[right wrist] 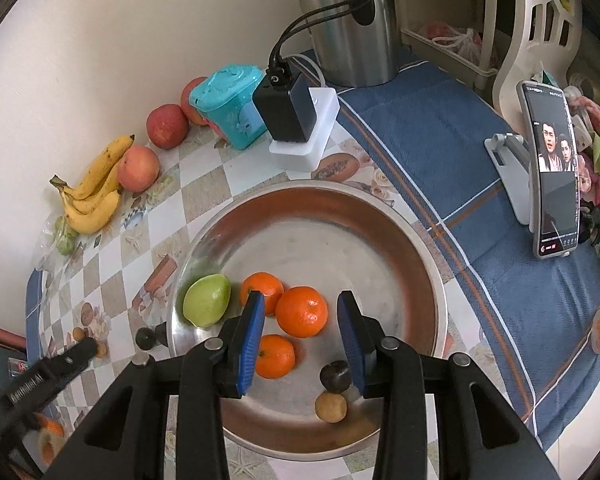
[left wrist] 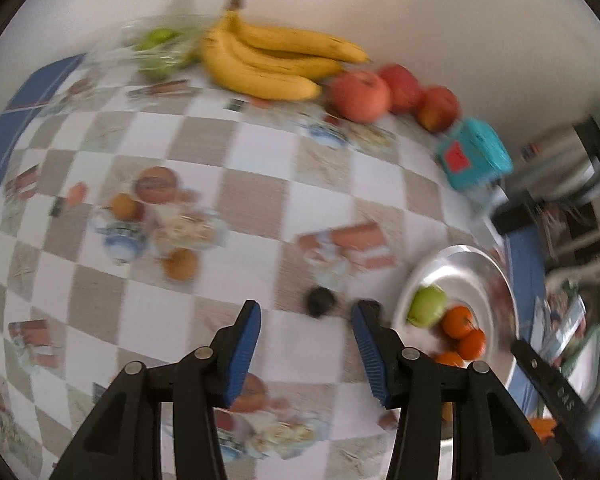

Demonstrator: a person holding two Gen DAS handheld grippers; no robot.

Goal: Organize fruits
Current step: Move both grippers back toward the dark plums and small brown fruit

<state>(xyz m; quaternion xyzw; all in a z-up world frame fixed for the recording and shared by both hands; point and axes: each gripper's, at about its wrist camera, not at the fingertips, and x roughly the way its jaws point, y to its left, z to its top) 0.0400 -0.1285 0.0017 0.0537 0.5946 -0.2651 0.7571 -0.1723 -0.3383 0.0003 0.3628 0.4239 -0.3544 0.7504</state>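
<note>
A steel bowl [right wrist: 400,240] holds a green fruit [right wrist: 206,299], three oranges [right wrist: 301,311], a dark plum [right wrist: 335,376] and a small brown fruit [right wrist: 331,407]. My right gripper [right wrist: 302,308] is open and empty, hovering over the oranges. My left gripper [left wrist: 306,314] is open and empty above the checked cloth, just short of a dark plum [left wrist: 320,301] lying left of the bowl [left wrist: 476,268]. Bananas [left wrist: 268,60] and three red apples [left wrist: 359,96] lie along the wall. A bag of green fruit [left wrist: 160,50] sits left of the bananas.
A teal plastic box [right wrist: 230,104], a black charger on a white block [right wrist: 296,120] and a steel kettle [right wrist: 348,20] stand behind the bowl. A phone on a stand [right wrist: 554,168] is at the right on the blue cloth.
</note>
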